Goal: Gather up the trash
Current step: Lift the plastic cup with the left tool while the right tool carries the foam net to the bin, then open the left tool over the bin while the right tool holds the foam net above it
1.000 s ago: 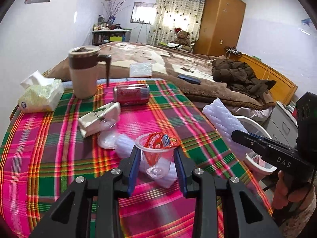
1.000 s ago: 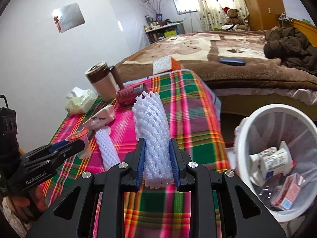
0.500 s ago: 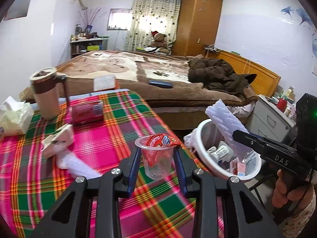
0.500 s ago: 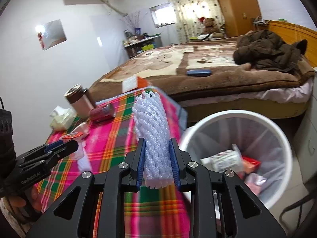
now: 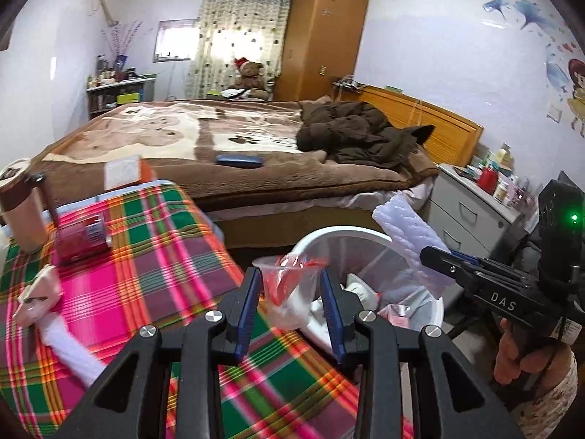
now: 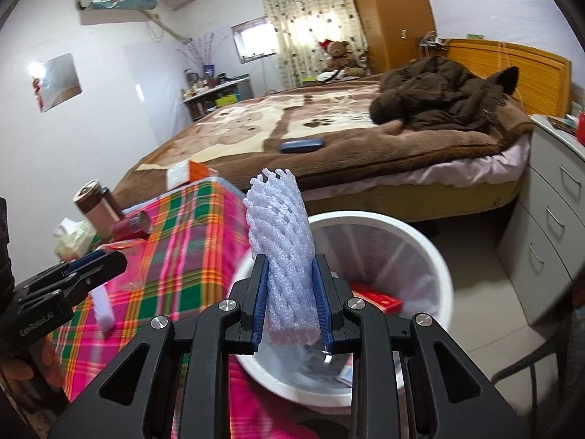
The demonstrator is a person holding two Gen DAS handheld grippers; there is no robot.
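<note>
Left wrist: plaid tablecloth (image 5: 153, 274) beside bed (image 5: 204, 146); both fingers clamped, cup (image 5: 289, 281) & foam net (image 6: 279, 252).

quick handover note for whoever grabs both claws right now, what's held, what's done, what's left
Left claw: shut on the clear plastic cup, at the rim of the white bin.
Right claw: shut on the white foam net sleeve, over the bin.
Done: some trash already in the bin.
Left: drop both, then the second foam sleeve, red can and crumpled wrapper on the plaid table.
</note>
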